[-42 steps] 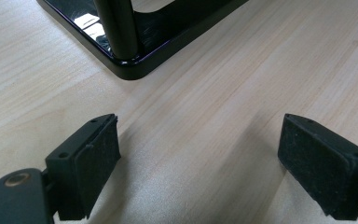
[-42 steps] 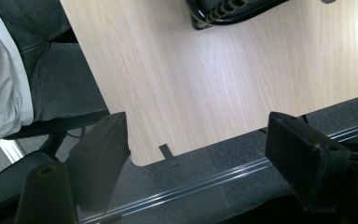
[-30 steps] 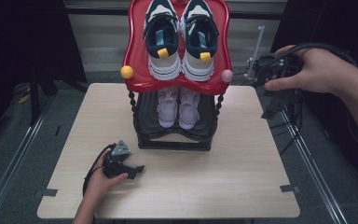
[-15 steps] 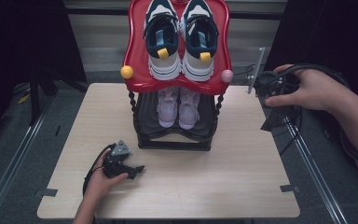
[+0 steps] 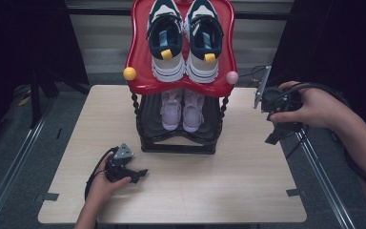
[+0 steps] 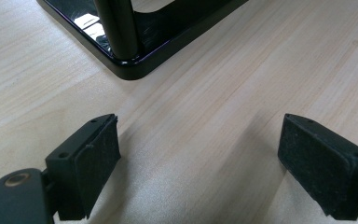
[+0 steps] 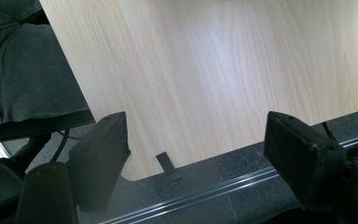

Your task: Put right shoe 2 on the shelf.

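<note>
Left gripper [image 5: 140,173]: we rest it near the table's [image 5: 228,191] front-left corner, jaws wide, empty.
Right gripper [image 5: 272,138]: we hold it over the right edge, jaws wide, empty.

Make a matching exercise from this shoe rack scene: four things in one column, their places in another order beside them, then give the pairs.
Things:
1. navy and white sneakers
2. pale pink shoes
3. left gripper
4. right gripper

Places:
A. low on the table, in front of the rack
B. black lower shelf
C. held over the table's right edge
D. red top shelf

Pairs: 1-D, 2-B, 3-A, 4-C
</note>
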